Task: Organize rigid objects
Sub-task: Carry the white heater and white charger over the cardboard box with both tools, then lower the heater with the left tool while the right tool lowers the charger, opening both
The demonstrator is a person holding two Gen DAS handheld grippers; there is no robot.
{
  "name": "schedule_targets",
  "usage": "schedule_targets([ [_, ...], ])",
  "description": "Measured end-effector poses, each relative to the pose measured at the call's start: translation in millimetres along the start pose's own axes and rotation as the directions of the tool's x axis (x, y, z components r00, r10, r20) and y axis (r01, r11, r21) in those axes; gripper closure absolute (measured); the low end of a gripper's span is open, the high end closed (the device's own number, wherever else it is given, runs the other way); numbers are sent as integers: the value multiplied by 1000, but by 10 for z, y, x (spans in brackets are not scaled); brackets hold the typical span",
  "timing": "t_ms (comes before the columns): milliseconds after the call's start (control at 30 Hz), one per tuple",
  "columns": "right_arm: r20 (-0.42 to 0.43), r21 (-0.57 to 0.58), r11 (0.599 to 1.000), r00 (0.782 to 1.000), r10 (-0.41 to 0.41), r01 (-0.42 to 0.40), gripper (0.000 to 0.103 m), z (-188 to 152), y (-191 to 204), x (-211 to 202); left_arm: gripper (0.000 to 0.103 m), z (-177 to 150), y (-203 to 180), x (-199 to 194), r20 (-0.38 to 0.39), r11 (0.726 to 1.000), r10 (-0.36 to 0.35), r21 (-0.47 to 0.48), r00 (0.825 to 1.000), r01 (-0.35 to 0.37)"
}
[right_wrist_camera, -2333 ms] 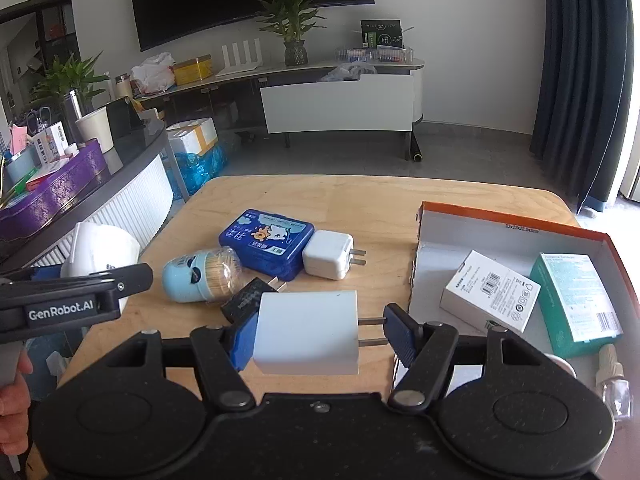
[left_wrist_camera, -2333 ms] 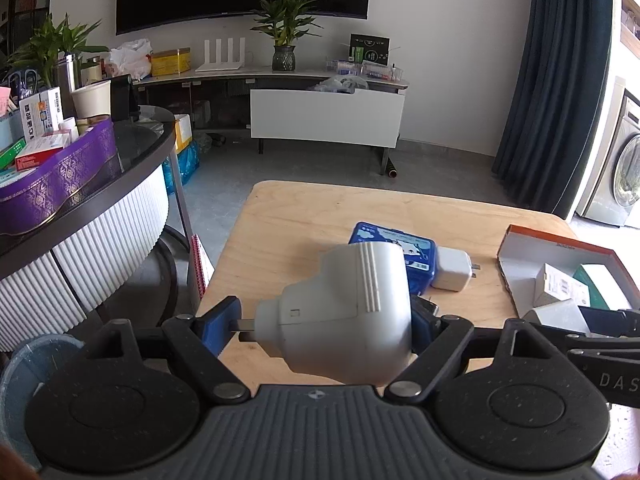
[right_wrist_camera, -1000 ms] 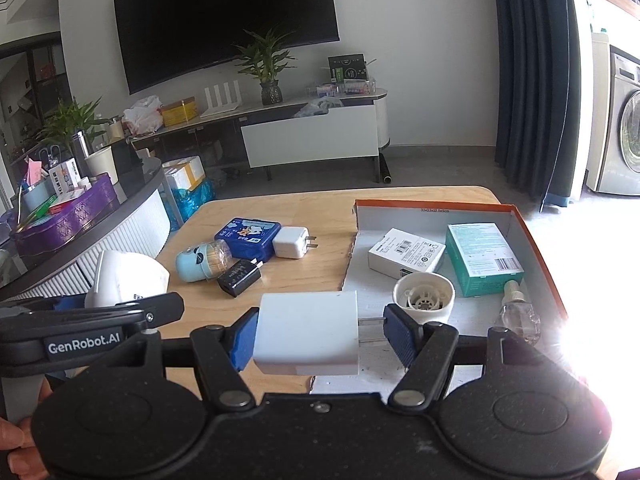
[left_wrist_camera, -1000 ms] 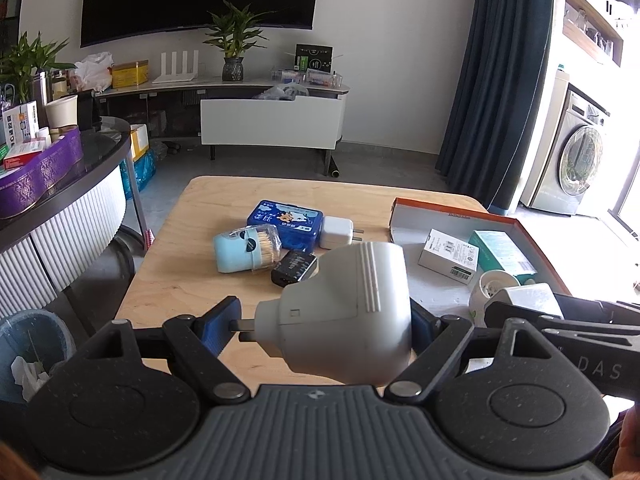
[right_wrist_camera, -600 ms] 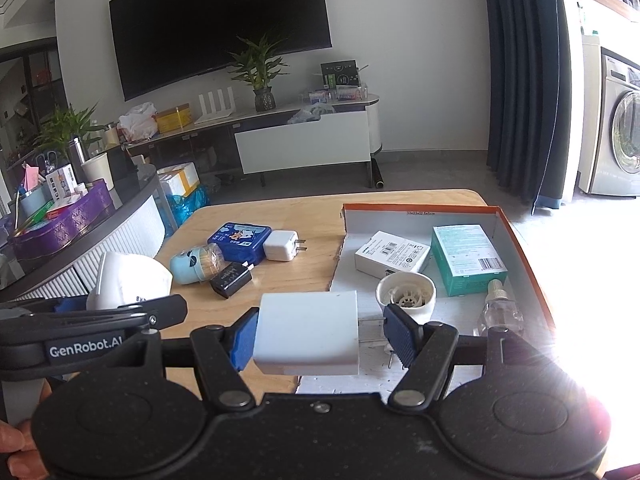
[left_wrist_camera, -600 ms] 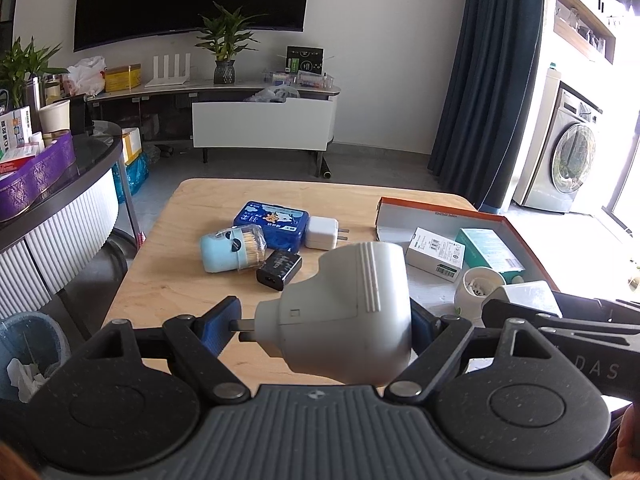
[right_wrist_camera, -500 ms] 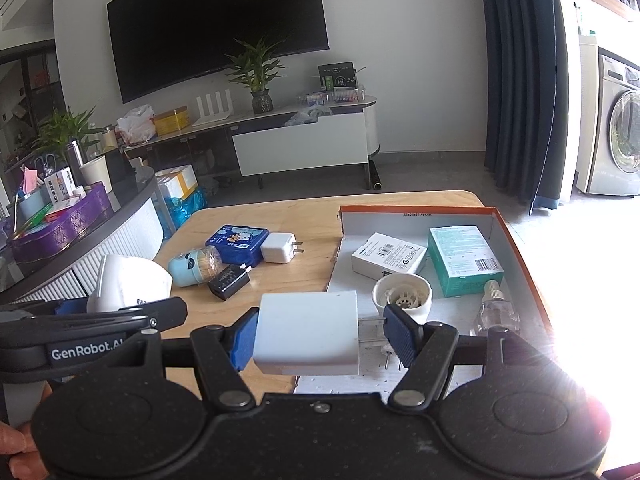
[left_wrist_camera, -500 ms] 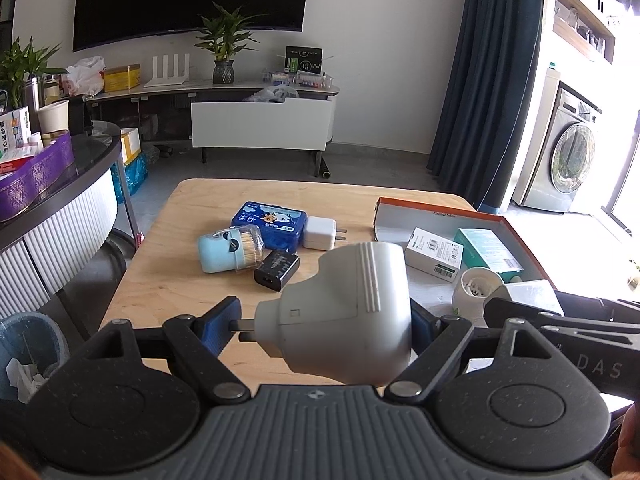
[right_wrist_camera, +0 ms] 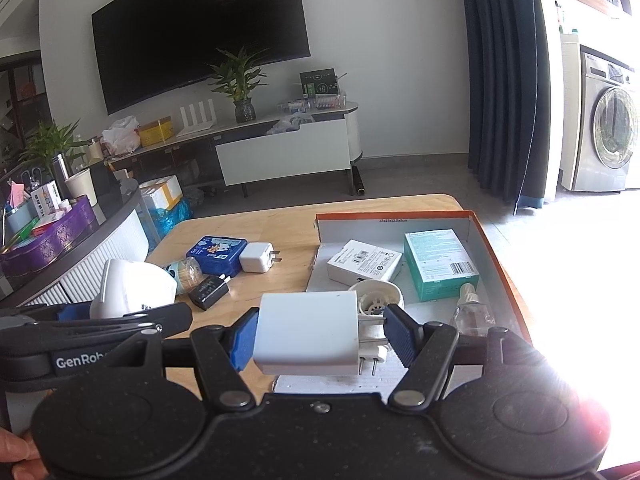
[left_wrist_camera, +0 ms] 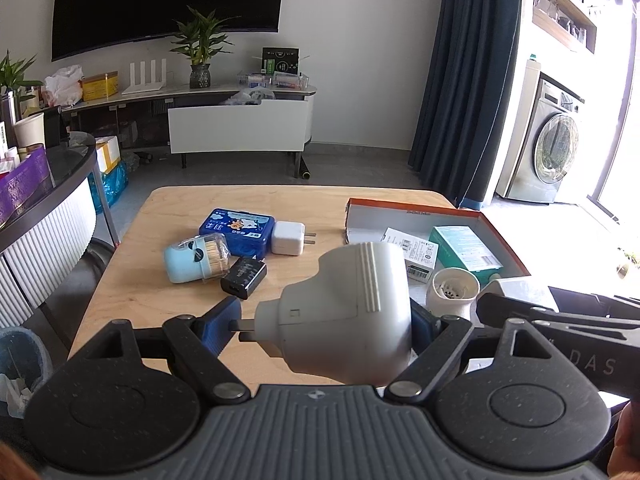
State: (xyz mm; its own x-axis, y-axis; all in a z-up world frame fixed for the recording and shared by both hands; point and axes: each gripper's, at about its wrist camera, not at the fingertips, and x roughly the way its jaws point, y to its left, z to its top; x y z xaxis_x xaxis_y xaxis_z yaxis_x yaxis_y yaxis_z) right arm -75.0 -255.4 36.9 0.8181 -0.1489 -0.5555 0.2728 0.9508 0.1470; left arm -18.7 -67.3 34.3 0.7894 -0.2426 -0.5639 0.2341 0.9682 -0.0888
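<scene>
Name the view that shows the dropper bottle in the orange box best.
Right wrist view: the dropper bottle shows cap and clear body, lying in the box beside the teal carton. In the left wrist view the bottle is hidden.

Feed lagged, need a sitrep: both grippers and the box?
Left gripper shut on rounded white plug. Right gripper shut on square white charger, above orange box near edge. Nothing blocking.

Left gripper clamped on a rounded white plug-in device, blue pads pressing prongs and rear, held above the near table edge. Right gripper closed on a square white charger, one pad on the flat back, the other on the prongs, held just to the right. Both level, side by side, pointing far.
</scene>
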Motion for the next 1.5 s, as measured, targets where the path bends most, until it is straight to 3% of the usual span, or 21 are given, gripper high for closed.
schedule_targets([
  [1500, -7, 98, 987, 991, -131, 131, 23, 130, -560, 151, 17, 174, -452, 402, -53, 993, -88, 71, 995, 92],
])
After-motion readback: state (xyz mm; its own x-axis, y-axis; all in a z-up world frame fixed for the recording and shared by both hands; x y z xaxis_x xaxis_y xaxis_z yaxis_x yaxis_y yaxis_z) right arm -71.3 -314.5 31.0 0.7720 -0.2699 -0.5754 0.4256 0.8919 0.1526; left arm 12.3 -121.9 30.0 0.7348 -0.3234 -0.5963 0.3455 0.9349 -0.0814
